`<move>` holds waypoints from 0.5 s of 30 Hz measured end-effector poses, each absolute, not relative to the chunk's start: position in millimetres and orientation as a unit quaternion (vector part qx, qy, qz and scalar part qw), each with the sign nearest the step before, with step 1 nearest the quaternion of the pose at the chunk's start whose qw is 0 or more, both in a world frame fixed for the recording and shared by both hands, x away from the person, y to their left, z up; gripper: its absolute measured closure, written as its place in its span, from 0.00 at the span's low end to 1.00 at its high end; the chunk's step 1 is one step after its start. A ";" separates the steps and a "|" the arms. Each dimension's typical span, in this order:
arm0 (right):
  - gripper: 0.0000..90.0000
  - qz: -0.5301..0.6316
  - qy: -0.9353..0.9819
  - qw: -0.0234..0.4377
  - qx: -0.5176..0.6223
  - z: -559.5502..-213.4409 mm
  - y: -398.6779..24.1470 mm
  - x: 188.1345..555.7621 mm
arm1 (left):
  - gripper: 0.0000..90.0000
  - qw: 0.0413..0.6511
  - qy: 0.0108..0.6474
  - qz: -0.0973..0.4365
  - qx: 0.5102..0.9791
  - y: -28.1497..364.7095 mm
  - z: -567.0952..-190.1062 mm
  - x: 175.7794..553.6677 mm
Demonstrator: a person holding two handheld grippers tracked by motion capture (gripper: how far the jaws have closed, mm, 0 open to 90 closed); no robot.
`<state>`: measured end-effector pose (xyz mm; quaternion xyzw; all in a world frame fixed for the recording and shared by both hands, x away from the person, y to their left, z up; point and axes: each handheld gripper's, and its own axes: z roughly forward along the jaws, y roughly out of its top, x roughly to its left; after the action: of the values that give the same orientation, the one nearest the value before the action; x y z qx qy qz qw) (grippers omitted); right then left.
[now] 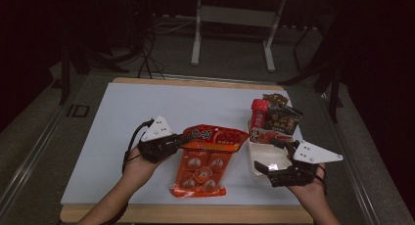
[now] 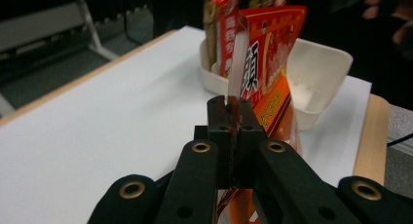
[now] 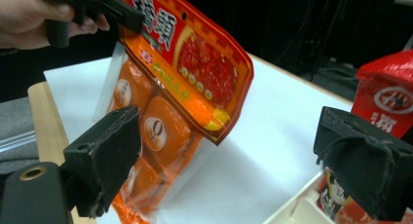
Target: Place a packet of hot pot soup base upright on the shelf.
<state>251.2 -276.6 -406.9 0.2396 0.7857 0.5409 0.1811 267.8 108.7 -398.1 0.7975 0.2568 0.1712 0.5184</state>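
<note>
Snack bag (image 1: 208,159), red and orange with small round packets showing through its clear lower half, is hanging from my left gripper (image 1: 182,141), its bottom edge resting on the white table (image 1: 147,112) near the front. I am pinching the bag's top-left corner: in the left gripper view my two black jaws are pressing together on the thin sealed edge of the bag (image 2: 263,83), which is rising straight up between them. In the right gripper view the bag (image 3: 180,87) is tilting, with my left hand (image 3: 34,12) gripping its upper corner.

My right gripper (image 1: 276,159) is hovering to the bag's right with its jaws spread wide and nothing between them, over the near end of the white tray (image 1: 266,161). The tray is sitting at the table's right side, and its far end is carrying a red packet (image 1: 259,112) and a dark packet (image 1: 283,120) standing upright, just beside each other.
</note>
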 end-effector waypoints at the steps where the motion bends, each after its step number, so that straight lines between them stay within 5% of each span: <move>1: 0.16 0.539 0.789 0.173 0.241 -407.3 -276.8 251.2 | 1.00 0.519 0.252 0.173 0.798 108.1 -397.1 266.0; 15: 0.28 0.552 0.788 0.138 0.236 -405.8 -276.9 251.0 | 1.00 0.590 0.163 0.171 0.772 94.6 -363.4 230.7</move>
<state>251.0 -276.9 -405.8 0.2365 0.7875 0.5520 0.1384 230.7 94.6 -363.4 0.7720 0.1629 0.1707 0.5901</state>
